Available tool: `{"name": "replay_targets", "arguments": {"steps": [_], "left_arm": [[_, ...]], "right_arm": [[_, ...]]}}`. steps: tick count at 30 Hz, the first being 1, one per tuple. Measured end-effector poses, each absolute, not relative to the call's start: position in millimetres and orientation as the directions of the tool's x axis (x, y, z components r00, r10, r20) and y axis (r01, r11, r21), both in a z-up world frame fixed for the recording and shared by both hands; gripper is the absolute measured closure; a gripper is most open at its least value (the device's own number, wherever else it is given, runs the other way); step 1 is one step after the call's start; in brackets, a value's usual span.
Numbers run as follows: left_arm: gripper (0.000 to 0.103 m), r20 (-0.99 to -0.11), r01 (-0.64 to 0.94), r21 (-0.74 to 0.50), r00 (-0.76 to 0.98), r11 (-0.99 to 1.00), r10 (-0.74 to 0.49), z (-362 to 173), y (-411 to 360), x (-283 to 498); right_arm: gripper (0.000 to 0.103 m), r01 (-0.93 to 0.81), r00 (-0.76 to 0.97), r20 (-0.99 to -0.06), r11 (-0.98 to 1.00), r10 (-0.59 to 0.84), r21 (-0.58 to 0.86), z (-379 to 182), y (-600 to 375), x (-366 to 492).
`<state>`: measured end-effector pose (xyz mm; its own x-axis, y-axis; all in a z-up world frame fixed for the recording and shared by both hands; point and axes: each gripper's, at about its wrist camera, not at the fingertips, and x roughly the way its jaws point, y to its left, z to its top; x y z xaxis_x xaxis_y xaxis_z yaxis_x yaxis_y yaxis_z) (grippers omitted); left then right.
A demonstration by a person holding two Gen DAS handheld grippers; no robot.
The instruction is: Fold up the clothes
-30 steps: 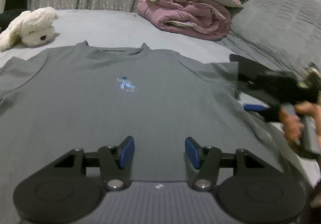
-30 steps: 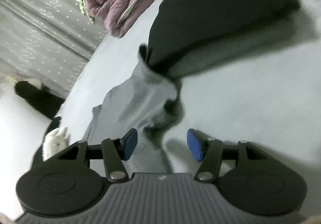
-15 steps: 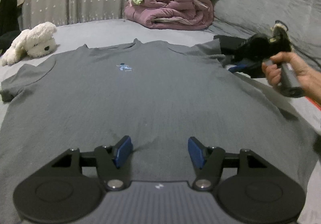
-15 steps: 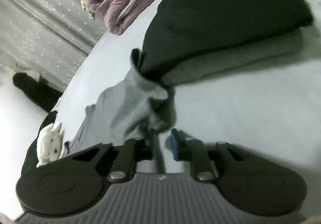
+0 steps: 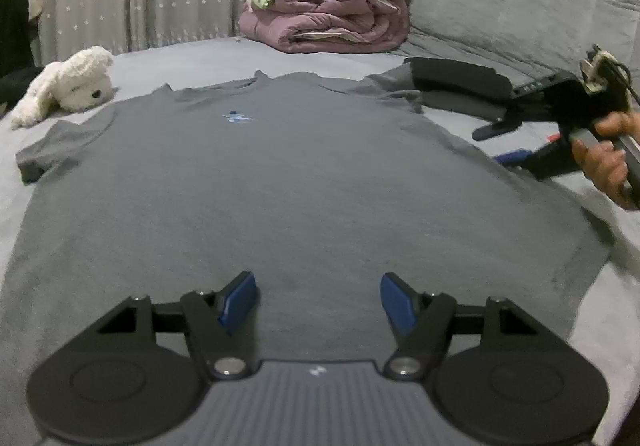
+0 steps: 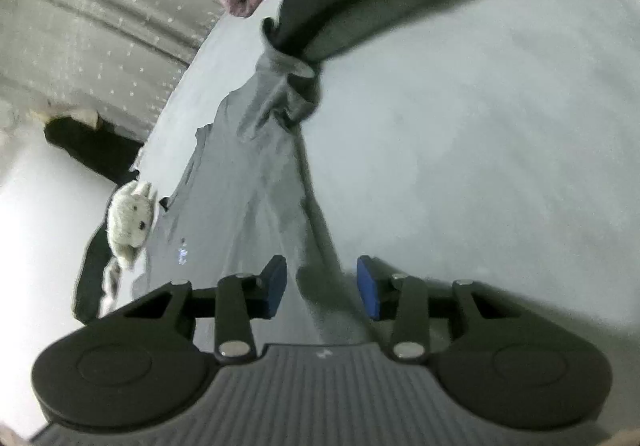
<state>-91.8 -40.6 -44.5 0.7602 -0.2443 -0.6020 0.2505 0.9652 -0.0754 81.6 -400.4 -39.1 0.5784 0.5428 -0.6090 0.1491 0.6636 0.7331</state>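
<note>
A grey T-shirt (image 5: pixel 288 182) with a small blue chest logo lies spread flat, front up, on the grey bed. My left gripper (image 5: pixel 318 302) is open and empty, low over the shirt's bottom hem. My right gripper (image 6: pixel 322 286) is open and empty, over the shirt's right side edge (image 6: pixel 256 182). In the left wrist view the right gripper (image 5: pixel 508 144) is at the far right, held by a hand, beside the shirt's right edge. The right sleeve (image 6: pixel 288 86) lies bunched against a dark folded garment.
A dark folded garment (image 5: pixel 460 80) lies at the shirt's right sleeve. A white plush toy (image 5: pixel 68 84) sits at the far left. A purple quilt pile (image 5: pixel 328 22) with green cloth is at the back. A grey sofa back (image 5: pixel 520 2) rises on the right.
My right gripper shut near the right sleeve, then opened and drew back along the shirt's right edge. My left gripper rose and drew back a little from the hem.
</note>
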Motion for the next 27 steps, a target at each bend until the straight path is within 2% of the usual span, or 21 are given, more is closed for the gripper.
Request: {"name": "replay_targets", "arguments": {"steps": [9, 12, 16, 19, 22, 24, 25, 27], "left_arm": [[0.032, -0.634, 0.298, -0.133, 0.707, 0.945, -0.312, -40, -71, -90], [0.029, -0.637, 0.318, -0.113, 0.704, 0.941, -0.314, -43, -80, -91], [0.027, -0.630, 0.346, -0.068, 0.712, 0.936, -0.309, -46, -85, -93], [0.027, -0.634, 0.352, -0.059, 0.709, 0.934, -0.307, -46, -86, -94], [0.027, -0.644, 0.356, -0.058, 0.700, 0.933, -0.308, -45, -86, -95], [0.027, -0.648, 0.362, -0.054, 0.696, 0.931, -0.308, -44, -86, -95], [0.027, -0.651, 0.364, -0.052, 0.694, 0.930, -0.309, -44, -86, -95], [0.027, -0.652, 0.365, -0.064, 0.689, 0.929, -0.316, -41, -84, -94]], "right_arm": [[0.064, 0.183, 0.527, -0.551, 0.547, 0.647, 0.817, -47, -435, 38], [0.076, 0.176, 0.503, -0.528, 0.517, 0.684, 0.838, -56, -444, 32], [0.098, 0.204, 0.520, -0.514, 0.485, 0.682, 0.850, -66, -449, 25], [0.096, 0.171, 0.569, -0.556, 0.574, 0.606, 0.801, -40, -447, 14], [0.097, 0.069, 0.595, -0.629, 0.748, 0.500, 0.660, -8, -429, 4], [0.101, 0.061, 0.545, -0.712, 0.826, 0.443, 0.561, -18, -412, 6], [0.101, 0.049, 0.547, -0.718, 0.840, 0.431, 0.541, -19, -408, 6], [0.086, 0.032, 0.563, -0.710, 0.847, 0.423, 0.530, -11, -407, 6]]}}
